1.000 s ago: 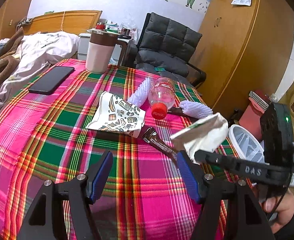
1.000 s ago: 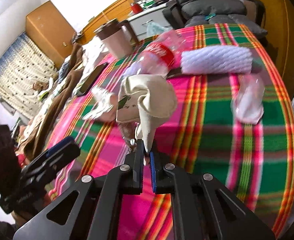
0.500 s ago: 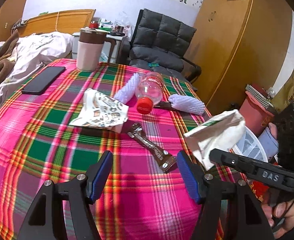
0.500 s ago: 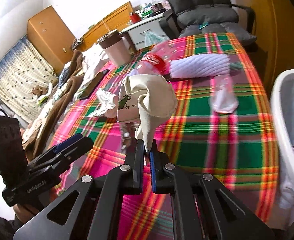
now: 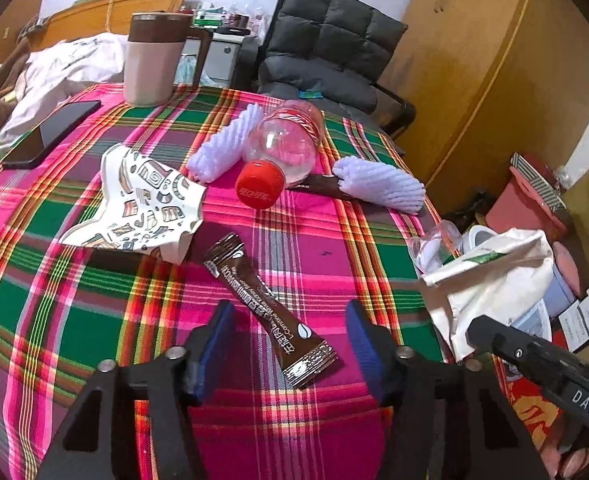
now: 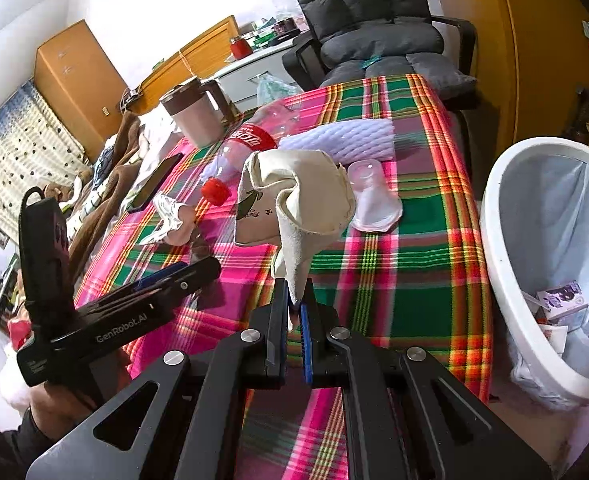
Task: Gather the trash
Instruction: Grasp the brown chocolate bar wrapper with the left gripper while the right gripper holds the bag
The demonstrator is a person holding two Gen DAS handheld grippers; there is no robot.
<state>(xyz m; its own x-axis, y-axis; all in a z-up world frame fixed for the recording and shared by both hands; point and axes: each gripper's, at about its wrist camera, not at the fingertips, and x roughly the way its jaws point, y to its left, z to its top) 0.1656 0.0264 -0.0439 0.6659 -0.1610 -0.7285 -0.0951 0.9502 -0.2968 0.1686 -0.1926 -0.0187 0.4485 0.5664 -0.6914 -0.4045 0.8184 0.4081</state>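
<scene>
Jaws: left gripper (image 5: 286, 344) closing astride the brown sachet (image 5: 270, 308) lying flat on the tabletop (image 5: 94, 300); right gripper (image 6: 293, 312) clamps crumpled paper (image 6: 294, 200). Pinch sachet's near end squarely; carry paper over bin (image 6: 506, 184).

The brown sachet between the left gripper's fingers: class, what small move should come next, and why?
Probably finish closing the left gripper on the brown sachet. Its jaws are closing, the sachet lies flat on the tablecloth between them, and the pads do not press it yet. The right gripper already holds a crumpled paper bag.
</scene>
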